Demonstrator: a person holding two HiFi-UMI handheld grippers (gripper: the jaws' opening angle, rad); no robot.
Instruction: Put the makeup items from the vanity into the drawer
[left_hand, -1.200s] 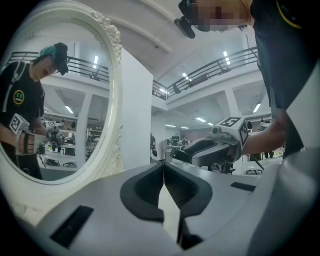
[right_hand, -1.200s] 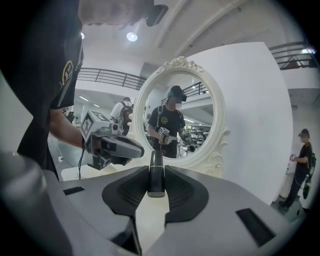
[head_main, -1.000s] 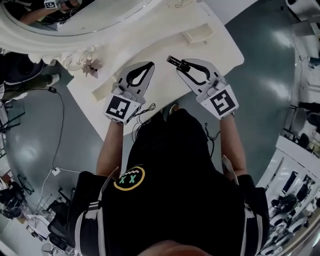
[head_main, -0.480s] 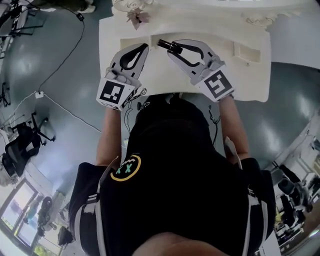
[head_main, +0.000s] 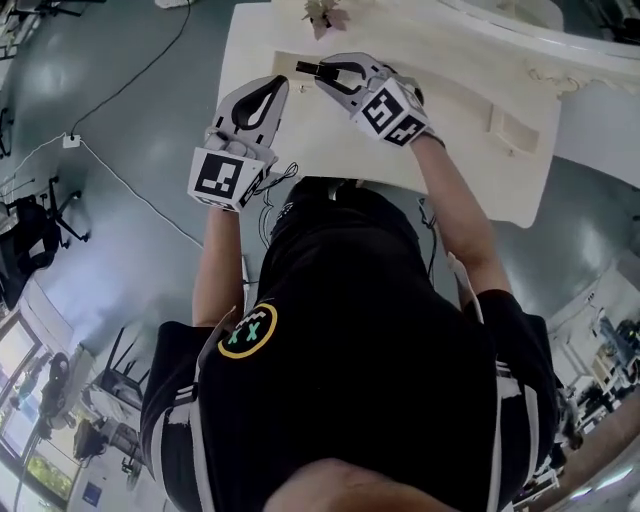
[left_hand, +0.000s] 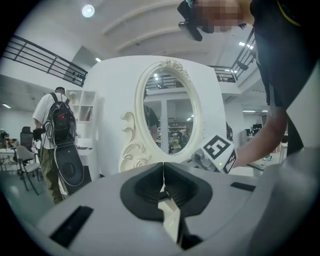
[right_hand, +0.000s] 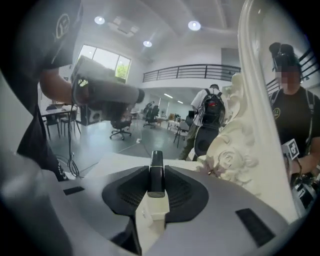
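At the white vanity (head_main: 470, 150), the left gripper (head_main: 279, 84) hovers over the tabletop's near edge with its jaws pressed together on nothing. Just to its right, the right gripper (head_main: 328, 74) pinches a slim black makeup tube (head_main: 308, 68) (one end poking past the jaws) above the tabletop, near the mirror's carved frame (right_hand: 235, 155).

A person wearing a black backpack (left_hand: 56, 131) stands far left. A thin black cable (head_main: 140, 195) trails across the glossy grey floor (head_main: 110, 90), with a black office chair (head_main: 25, 240) left.
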